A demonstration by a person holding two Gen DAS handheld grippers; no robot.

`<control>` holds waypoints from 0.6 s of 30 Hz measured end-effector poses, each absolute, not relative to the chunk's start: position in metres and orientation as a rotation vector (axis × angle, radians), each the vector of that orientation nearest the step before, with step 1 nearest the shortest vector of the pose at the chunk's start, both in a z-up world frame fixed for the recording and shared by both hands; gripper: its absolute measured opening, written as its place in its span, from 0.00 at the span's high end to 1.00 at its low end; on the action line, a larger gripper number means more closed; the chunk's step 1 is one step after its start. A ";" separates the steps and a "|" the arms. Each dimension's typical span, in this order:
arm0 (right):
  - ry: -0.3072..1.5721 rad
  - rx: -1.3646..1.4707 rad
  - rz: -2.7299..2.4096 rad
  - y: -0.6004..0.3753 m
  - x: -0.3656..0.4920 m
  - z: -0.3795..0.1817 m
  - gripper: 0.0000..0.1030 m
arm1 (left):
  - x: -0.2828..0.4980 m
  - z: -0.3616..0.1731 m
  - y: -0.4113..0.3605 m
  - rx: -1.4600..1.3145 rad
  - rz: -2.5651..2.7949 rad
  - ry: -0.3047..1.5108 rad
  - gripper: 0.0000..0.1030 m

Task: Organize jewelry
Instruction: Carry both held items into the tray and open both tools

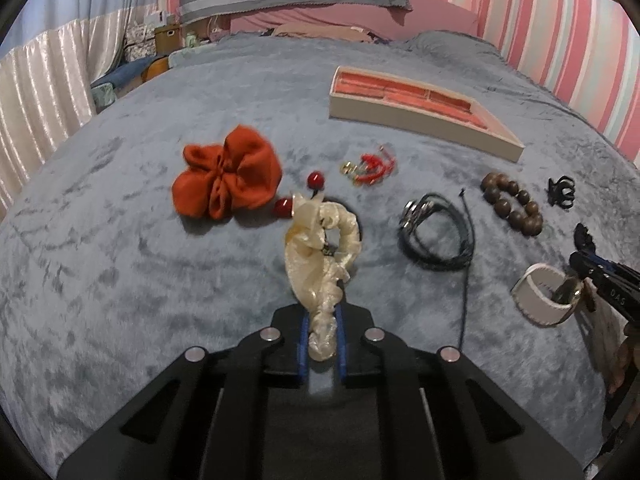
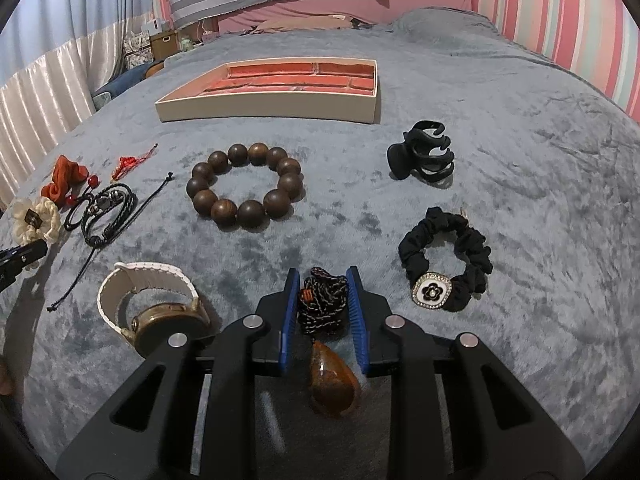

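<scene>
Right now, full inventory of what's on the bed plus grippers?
tray: 1, cream, red-lined, far side
wooden bead bracelet: 1, brown, centre
claw clip: 1, black, right
black scrunchie: 1, flower charm, right
watch: 1, white strap, near left
braided bracelet: 1, black, left
orange scrunchie: 1, far left
red tassel: 1, near tray
red bead tie: 1, by orange scrunchie
cream scrunchie: 1, in left gripper
pendant necklace: 1, amber, black cord
left gripper: shut on cream scrunchie
right gripper: shut on cord

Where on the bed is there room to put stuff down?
Bare blanket lies right of the tray and beyond the claw clip. Another patch sits between the bead bracelet and black scrunchie. The left side, around the orange scrunchie and cords, is crowded.
</scene>
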State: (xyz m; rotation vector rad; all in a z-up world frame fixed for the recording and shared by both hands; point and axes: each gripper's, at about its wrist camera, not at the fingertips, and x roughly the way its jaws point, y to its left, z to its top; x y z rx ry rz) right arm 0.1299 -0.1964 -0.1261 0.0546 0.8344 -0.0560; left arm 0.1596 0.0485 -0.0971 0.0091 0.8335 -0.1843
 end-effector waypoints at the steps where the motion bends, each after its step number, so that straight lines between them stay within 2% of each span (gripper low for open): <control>1: 0.829 0.055 -0.056 -0.197 0.131 -0.124 0.76 | 0.161 -0.094 0.047 0.014 -0.187 0.826 0.89; 10: 0.770 0.084 -0.058 -0.213 0.162 -0.087 0.77 | 0.208 -0.048 0.017 0.047 -0.250 0.730 0.89; 18: 0.684 0.090 -0.067 -0.223 0.241 -0.043 0.77 | 0.304 -0.012 -0.022 0.024 -0.281 0.685 0.89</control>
